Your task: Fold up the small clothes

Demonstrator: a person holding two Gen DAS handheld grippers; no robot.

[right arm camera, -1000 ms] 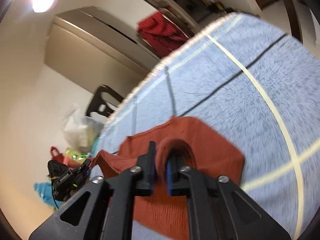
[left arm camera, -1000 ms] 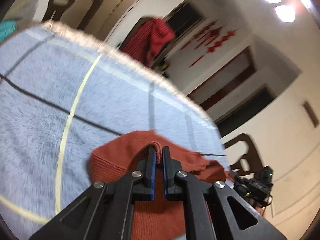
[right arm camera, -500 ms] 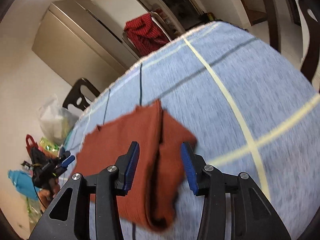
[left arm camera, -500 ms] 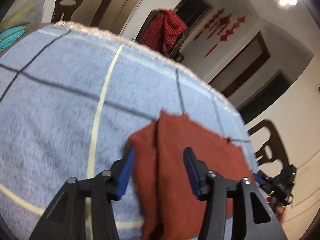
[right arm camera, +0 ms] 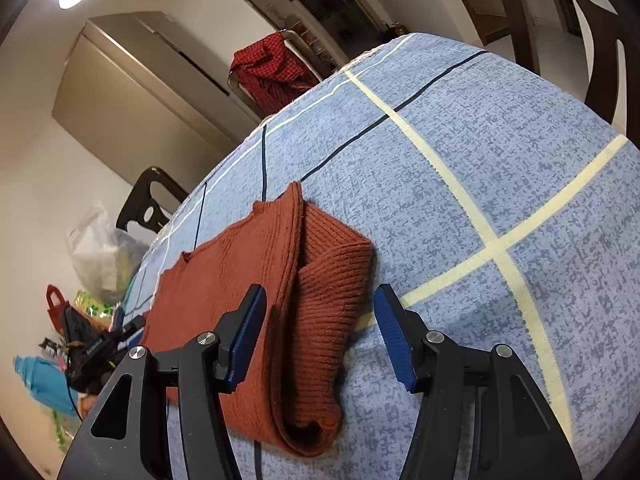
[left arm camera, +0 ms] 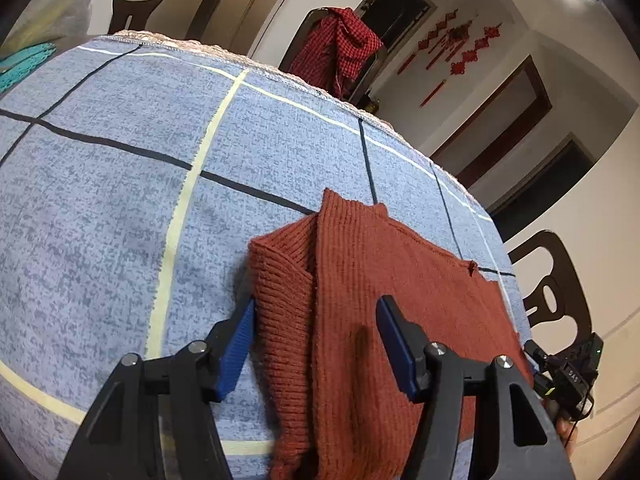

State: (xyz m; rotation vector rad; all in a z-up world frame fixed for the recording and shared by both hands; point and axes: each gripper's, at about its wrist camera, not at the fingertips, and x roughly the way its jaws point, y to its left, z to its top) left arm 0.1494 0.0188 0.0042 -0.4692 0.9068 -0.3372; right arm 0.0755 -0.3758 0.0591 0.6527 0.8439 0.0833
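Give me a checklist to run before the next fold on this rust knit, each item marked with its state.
1. Left claw released: ok, jaws have just been opening, pads off the knit.
2. Right claw released: ok, jaws have just been opening, knit lies between them untouched.
3. Rust knit garment lying on the blue checked tablecloth: ok.
4. Folded layers lined up: not ok, the sleeve sticks out past the top layer.
5. Garment clear of the table edge: cannot tell, near end is cut off.
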